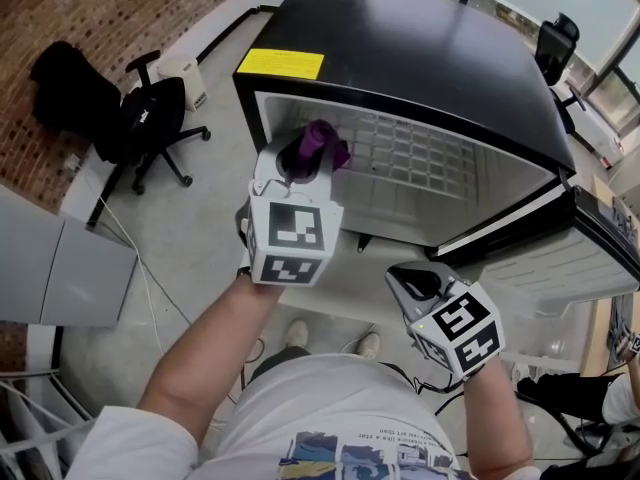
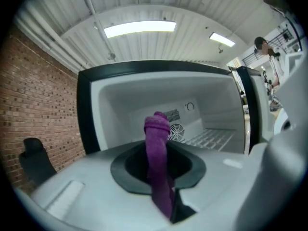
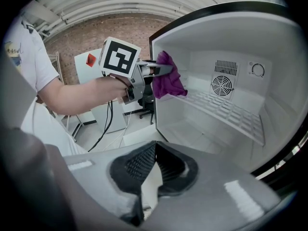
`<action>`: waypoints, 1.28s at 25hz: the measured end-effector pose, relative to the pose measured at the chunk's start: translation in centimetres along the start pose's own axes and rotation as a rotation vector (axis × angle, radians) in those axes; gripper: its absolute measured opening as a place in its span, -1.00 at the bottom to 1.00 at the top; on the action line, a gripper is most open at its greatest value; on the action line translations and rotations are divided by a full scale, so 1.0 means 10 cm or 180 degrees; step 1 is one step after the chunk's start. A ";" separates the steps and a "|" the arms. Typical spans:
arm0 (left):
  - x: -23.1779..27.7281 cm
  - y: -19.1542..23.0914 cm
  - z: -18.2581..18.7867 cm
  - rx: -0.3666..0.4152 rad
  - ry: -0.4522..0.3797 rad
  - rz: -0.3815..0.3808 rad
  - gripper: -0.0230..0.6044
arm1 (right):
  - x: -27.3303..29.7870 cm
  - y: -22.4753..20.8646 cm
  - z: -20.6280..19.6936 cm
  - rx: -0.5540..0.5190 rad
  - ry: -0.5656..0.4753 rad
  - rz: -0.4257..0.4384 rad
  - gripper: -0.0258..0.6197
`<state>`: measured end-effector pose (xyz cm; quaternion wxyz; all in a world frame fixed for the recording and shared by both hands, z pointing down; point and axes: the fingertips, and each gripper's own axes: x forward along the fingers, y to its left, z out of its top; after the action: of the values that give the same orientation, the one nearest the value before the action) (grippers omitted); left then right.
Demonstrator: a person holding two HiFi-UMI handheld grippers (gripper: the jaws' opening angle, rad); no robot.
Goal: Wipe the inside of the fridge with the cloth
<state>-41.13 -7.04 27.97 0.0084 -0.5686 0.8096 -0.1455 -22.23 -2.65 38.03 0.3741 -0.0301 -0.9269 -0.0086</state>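
there, at the jaws: left gripper point(image 2: 161, 176), clamped tight on the purple cloth point(image 2: 157, 139). grips it low and lets the folded top stand above the jaw tips, in line with the round fan vent point(image 2: 176, 132) on the back wall. covers most of the pads with fabric, so little of them shows. from the right gripper view, holds the cloth bunched at the upper left of the fridge point(image 3: 217, 14) opening, just above the front edge of the wire shelf point(image 3: 226, 112); cannot tell whether it touches shelf or side wall.

right gripper point(image 3: 155, 144): tips pressed together, nothing between them, only pale floor through the gap behind. hangs lower and nearer the body, outside the opening, before its right half.

left forearm point(image 1: 205, 353) reaches forward and up, bare, marker cube facing the head camera. right forearm point(image 1: 495, 418) bends in close to the torso, partly cut off at the lower edge.

white interior lies open to the right of the cloth and below it. door point(image 1: 590, 258) swings wide at the right, clipped by the frame. office chair point(image 1: 150, 118) stands well apart at the left, by the brick wall point(image 1: 110, 13).
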 end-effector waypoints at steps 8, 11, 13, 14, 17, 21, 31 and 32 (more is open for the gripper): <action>-0.27 -0.04 0.04 0.0031 -0.0101 -0.0168 -0.71 | 0.08 0.10 0.03 0.0069 -0.0019 0.0014 -0.91; -0.34 -0.18 0.04 0.0057 -0.0162 -0.0296 -0.71 | 0.10 0.11 -0.01 0.0133 -0.0019 0.0001 -0.91; -0.38 -0.29 0.05 0.0068 -0.0210 -0.0368 -0.71 | 0.10 0.12 -0.04 0.0182 -0.0012 -0.0018 -0.91; -0.40 -0.34 0.05 0.0065 -0.0226 -0.0407 -0.71 | 0.10 0.12 -0.06 0.0206 -0.0006 -0.0029 -0.91; -0.44 -0.56 -0.01 0.0014 -0.0252 -0.0578 -0.71 | 0.08 0.12 -0.14 0.0294 0.0019 -0.0073 -0.91; -0.43 -0.95 -0.19 -0.0009 -0.0170 -0.0865 -0.71 | -0.01 0.10 -0.29 0.0454 0.0065 -0.0167 -0.91; 0.21 -1.85 -0.85 -0.0185 0.0154 -0.1364 -0.71 | -0.17 -0.08 -0.60 0.0604 0.0277 -0.0334 -0.91; 0.29 -1.93 -0.89 -0.0198 0.0179 -0.1382 -0.71 | -0.20 -0.09 -0.64 0.0624 0.0298 -0.0339 -0.91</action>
<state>-26.08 -13.72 41.69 -0.0632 -0.7253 0.6722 -0.1347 -16.43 -3.87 41.31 0.4171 0.0563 -0.9051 0.0609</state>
